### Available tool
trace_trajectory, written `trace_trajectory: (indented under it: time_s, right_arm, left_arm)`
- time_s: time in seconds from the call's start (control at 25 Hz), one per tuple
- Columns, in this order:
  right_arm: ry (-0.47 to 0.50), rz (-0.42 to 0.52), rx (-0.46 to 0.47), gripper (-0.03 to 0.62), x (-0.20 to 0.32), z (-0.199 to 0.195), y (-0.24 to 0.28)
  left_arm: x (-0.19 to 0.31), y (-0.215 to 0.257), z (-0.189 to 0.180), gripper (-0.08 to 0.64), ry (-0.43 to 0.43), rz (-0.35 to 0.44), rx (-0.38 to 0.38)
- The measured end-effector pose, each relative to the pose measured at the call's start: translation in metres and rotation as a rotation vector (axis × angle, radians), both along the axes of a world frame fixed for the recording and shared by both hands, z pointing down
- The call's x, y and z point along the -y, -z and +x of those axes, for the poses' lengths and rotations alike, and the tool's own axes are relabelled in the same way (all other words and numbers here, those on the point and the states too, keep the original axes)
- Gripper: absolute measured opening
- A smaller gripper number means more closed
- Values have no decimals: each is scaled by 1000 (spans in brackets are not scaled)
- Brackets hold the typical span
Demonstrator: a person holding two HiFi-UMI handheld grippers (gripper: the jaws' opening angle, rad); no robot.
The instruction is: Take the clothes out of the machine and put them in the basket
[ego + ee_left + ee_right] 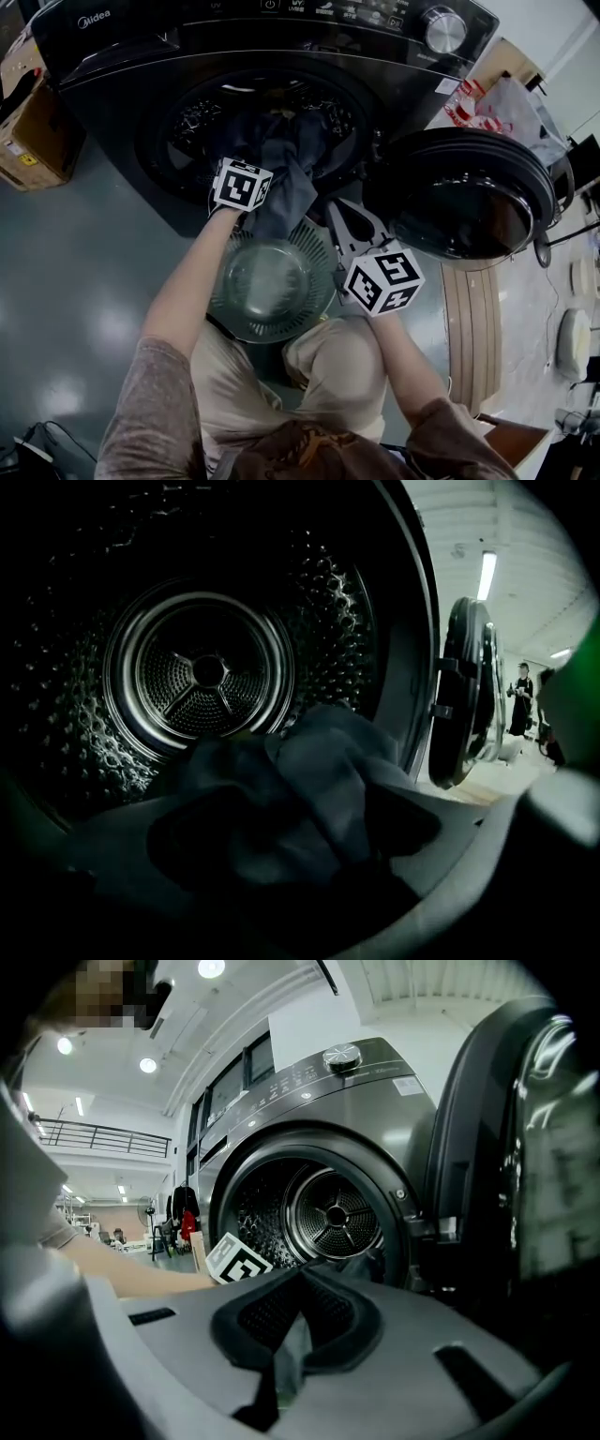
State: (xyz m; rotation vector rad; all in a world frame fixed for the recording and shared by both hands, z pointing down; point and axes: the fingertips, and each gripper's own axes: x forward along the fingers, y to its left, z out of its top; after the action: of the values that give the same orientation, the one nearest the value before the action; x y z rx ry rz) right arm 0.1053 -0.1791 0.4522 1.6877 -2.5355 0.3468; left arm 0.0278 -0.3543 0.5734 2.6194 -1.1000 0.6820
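Observation:
A dark grey-blue cloth (281,183) hangs out of the washing machine's drum mouth (187,122) and down over the rim toward the round translucent green basket (225,309) on the floor below. My left gripper (251,145) reaches into the drum mouth. Its jaws stand wide open around a bunch of the cloth (319,771), without pressing on it. The steel drum (206,672) behind looks empty. My right gripper (336,208) hovers over the basket's right side, pointing at the machine, jaws shut (300,1279). A strip of cloth shows in the slit between them; I cannot tell whether it is pinched.
The machine's round door (469,202) stands open at the right, close to my right gripper. A cardboard box (28,122) sits left of the machine and a red-and-white bag (478,108) right of it. The person's knees are just behind the basket. People stand far off (520,696).

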Motion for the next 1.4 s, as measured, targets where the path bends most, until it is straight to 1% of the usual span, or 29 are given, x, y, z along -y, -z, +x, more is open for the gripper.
trace_trajectory:
  time_s: [0.12, 0.2, 0.24, 0.32, 0.36, 0.4, 0.44, 0.56, 0.68, 0.88, 1.12, 1.28, 1.4]
  right_arm:
    - [4, -3, -2, -5, 2, -1, -2]
    - [7, -2, -2, -5, 2, -1, -2]
    - [7, -2, -3, -5, 2, 0, -2]
    - [0, -1, -5, -5, 3, 3, -1]
    - [-5, -1, -6, -5, 4, 4, -2]
    - [-8, -1, -6, -5, 5, 5, -2]
    - [-9, -2, -6, -5, 6, 5, -3]
    - [-8, -8, -20, -5, 5, 6, -7]
    - [-15, -9, -24, -5, 7, 8, -7]
    - [-13, -2, -34, -5, 9, 5, -8]
    - [-46, 6, -39, -5, 13, 11, -7]
    - [-65, 12, -32, -5, 14, 13, -6]
    - [-67, 21, -27, -5, 14, 11, -3]
  left_arm:
    - [8, -12, -1, 444, 22, -25, -2]
    - [9, -14, 0, 400, 20, -41, -16]
    - [9, -14, 0, 340, 15, -54, -29]
    - [9, -11, -1, 190, 10, -81, -57]
    - [8, -10, -3, 138, 14, -93, -70]
    - [6, -8, -6, 104, 22, -105, -83]
    - [2, -8, -8, 88, 26, -112, -95]
    - [-23, -2, -8, 68, 1, -110, -133]
    - [-58, 15, -7, 63, -58, -98, -166]
    - [-111, 37, -18, 61, -113, -104, -217]
    - [-166, 61, -33, 61, -159, -107, -272]
    - [-209, 68, -32, 61, -205, -125, -289]
    - [-240, 69, -32, 61, -233, -155, -289]
